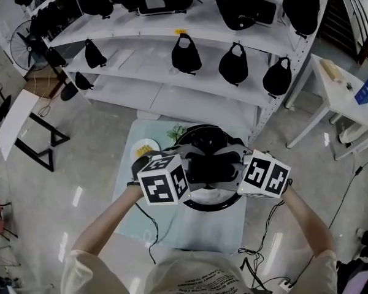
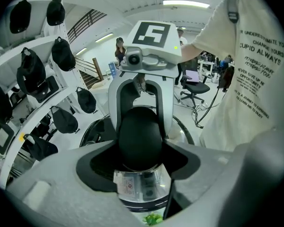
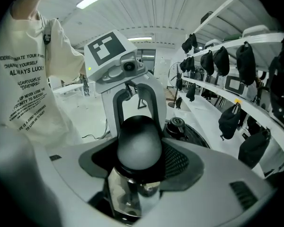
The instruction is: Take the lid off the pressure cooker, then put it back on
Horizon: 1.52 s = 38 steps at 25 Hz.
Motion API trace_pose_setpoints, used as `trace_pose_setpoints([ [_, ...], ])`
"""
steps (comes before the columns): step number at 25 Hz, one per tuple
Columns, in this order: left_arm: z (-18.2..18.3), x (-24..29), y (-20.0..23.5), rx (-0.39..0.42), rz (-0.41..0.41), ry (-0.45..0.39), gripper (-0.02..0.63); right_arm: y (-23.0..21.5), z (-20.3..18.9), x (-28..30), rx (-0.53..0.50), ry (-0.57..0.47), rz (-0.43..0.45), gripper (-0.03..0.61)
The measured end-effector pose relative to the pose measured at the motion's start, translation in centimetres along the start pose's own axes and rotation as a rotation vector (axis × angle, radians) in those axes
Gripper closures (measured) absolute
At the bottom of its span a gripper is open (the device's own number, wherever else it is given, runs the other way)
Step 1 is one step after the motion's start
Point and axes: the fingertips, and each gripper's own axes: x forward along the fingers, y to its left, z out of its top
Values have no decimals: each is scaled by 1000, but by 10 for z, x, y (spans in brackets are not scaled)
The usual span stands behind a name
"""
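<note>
The pressure cooker's black lid hangs over the small table, held from both sides by its thick black handle. My left gripper is shut on the handle's left end. My right gripper is shut on its right end. Each gripper view shows the other gripper straight across the handle. A shiny steel part with a label sits just under the handle. Below my grippers shows a black-rimmed ring, apparently the pot. Whether the lid touches it I cannot tell.
The pale table also holds a plate of yellow food and a green plant. White shelves with black caps stand close behind. A white side table is at the right, and cables trail on the floor.
</note>
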Motion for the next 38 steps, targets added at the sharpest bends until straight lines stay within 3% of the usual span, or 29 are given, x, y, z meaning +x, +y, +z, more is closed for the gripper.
trace_pose_setpoints([
  [14,-13,11,52,-21,-80,-6,328,-55,-1,12,72,-23,23,301],
  [38,-38,42,62,-11,-208,8,328,-71,-29,40,206,-15,26,301],
])
